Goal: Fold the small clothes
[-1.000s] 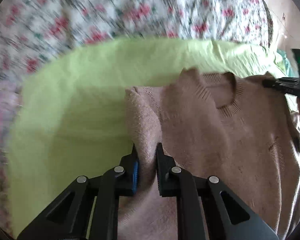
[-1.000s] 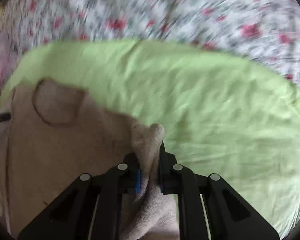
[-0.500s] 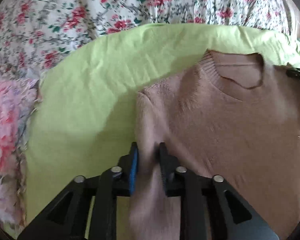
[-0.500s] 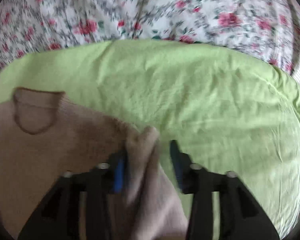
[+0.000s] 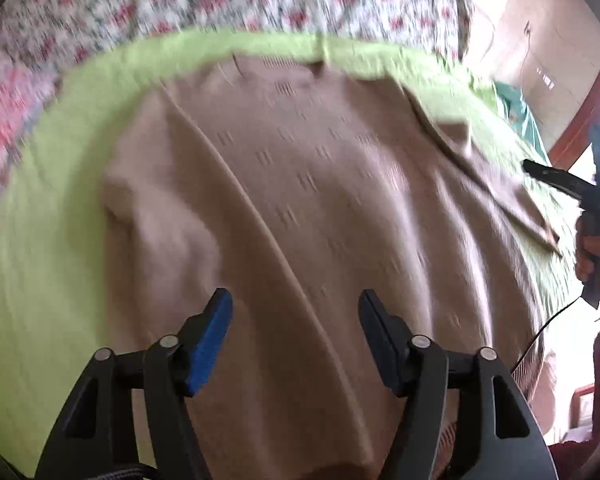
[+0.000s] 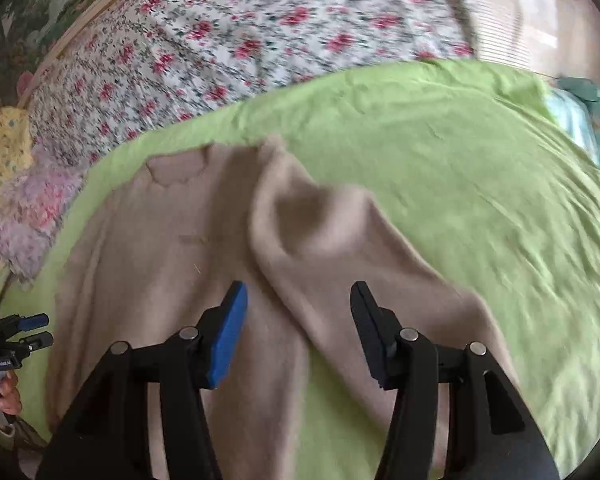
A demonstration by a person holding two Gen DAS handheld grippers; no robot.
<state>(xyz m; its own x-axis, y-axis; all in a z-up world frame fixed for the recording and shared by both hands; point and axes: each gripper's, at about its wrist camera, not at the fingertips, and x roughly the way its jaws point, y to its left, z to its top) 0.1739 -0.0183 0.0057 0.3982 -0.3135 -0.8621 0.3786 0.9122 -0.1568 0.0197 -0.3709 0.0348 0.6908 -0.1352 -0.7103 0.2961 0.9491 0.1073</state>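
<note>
Lying spread, front up, on a lime-green sheet (image 6: 440, 152) over a floral bedspread (image 6: 260, 28): a small beige knitted sweater (image 5: 320, 208), neckline (image 6: 178, 168) toward the far edge and hem nearest the cameras. Hovering above its lower body, the left gripper (image 5: 296, 332), jaws opening, pads apart and pinching nothing (only flat knit showing between them). Hanging over the nearer part of the sweater's sleeve (image 6: 340, 248), the right gripper (image 6: 298, 332), jaws likewise opening, with the sleeve passing beneath the gap yet not pressed by either pad. Trailing down and outward from the shoulder, that sleeve, humped and rumpled near its top, with a wedge of green sheet showing between it and the body.

Judging from this: laying-out step just finishing, cloth released, actual folding not yet begun. Blurring in both views, so finer creases hard to read.

Calling next, probably, for a pinch on the loose sleeve toward its cuff end (out of sight under the right gripper), then carrying it across the chest so it lies flat inside the body outline; meanwhile smoothing or pinning the body with the other gripper. Risking otherwise: a bunched sleeve and a lumpy fold.
</note>
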